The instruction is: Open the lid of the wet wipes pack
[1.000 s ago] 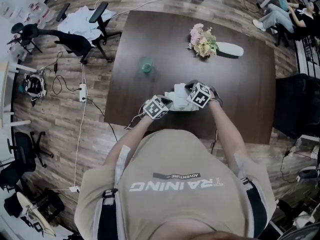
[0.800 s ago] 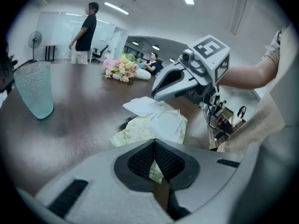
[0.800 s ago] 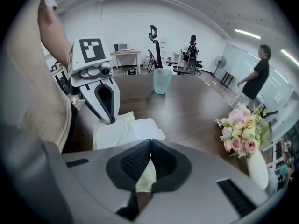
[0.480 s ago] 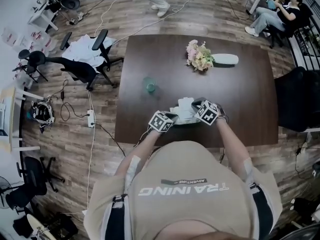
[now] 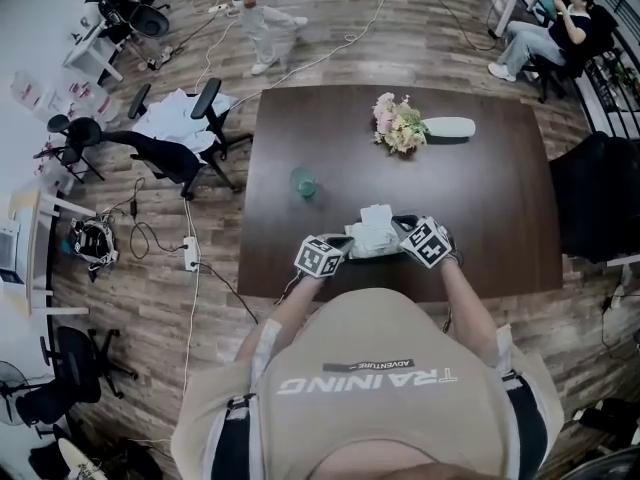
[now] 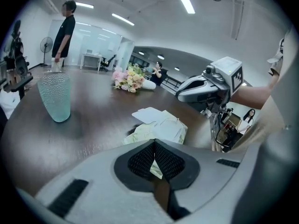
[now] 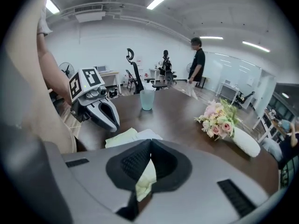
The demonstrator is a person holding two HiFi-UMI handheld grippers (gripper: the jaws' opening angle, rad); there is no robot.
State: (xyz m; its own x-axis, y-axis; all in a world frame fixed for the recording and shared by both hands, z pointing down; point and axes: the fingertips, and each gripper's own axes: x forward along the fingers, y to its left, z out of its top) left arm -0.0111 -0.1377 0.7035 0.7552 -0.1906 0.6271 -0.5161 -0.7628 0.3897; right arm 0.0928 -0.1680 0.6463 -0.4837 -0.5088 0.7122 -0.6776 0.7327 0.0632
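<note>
the wet wipes pack [image 5: 372, 236] lies crosswise between the grippers; left gripper [image 5: 343, 245] pinches its left end, right gripper [image 5: 402, 232] its right end; the white lid flap [image 6: 150, 115] sits on top, midway between them.

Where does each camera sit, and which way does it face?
Head view: on the person's head, facing steeply down at the table; shows shirt, left hand-held gripper, right hand-held gripper.
Left gripper view: rides the left hand-held gripper, facing over the wet wipes pack toward the flowers; shows the right forearm.
Right gripper view: rides the right hand-held gripper, facing over the pack toward the glass; shows the left forearm.
Shared: both gripper views show pack, glass, flowers.
</note>
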